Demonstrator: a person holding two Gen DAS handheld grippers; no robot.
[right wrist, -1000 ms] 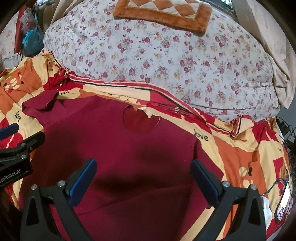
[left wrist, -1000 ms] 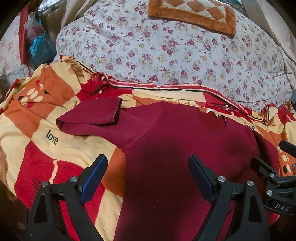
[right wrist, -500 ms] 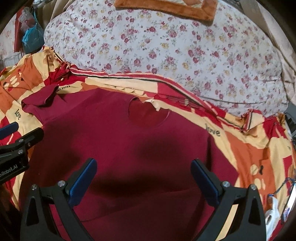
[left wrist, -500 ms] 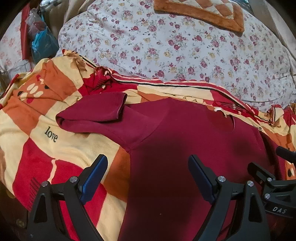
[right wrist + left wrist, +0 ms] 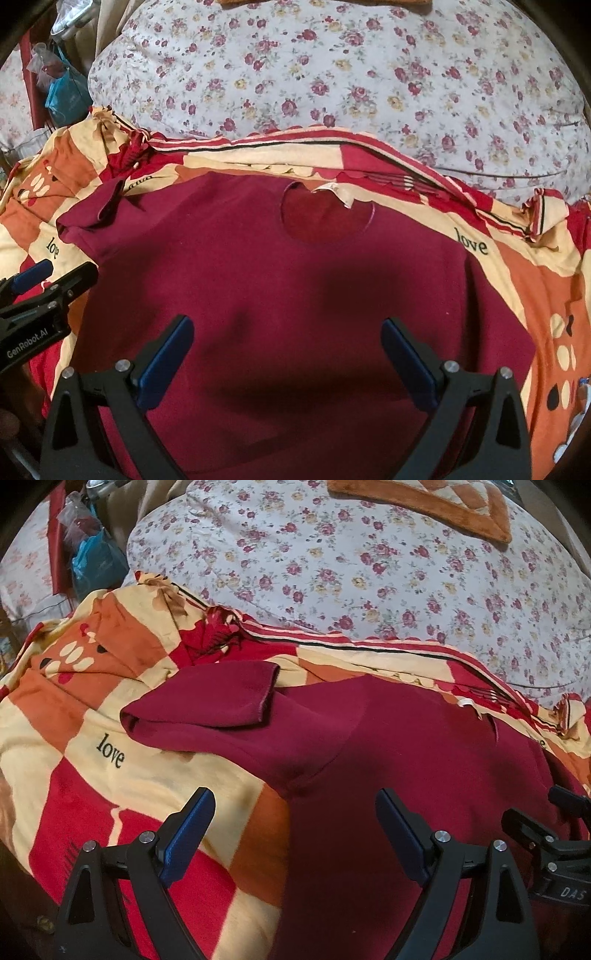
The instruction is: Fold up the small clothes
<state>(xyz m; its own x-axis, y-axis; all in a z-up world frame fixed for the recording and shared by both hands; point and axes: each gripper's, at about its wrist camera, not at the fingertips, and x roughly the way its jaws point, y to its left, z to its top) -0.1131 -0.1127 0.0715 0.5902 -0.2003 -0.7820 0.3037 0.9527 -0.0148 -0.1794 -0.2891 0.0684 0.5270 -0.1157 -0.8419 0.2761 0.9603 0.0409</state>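
Observation:
A small dark red T-shirt (image 5: 295,295) lies flat on a patterned blanket, neckline (image 5: 327,218) away from me with a white label showing. Its left sleeve (image 5: 207,705) is folded back on itself in the left wrist view. My left gripper (image 5: 295,827) is open and empty, low over the shirt's left side edge, below the sleeve. My right gripper (image 5: 288,350) is open and empty over the middle of the shirt body. The right gripper also shows at the right edge of the left wrist view (image 5: 554,834); the left gripper also shows at the left edge of the right wrist view (image 5: 40,291).
The red, orange and cream blanket (image 5: 110,775) printed with "love" covers the bed. A large floral quilt (image 5: 332,74) bulges behind the shirt, with an orange checked mat (image 5: 443,502) on top. Plastic bags (image 5: 92,554) hang at the far left.
Both grippers have moved forward toward the shirt's upper part; the neckline and sleeve look nearer and larger. Both stay open. The shirt has not moved.

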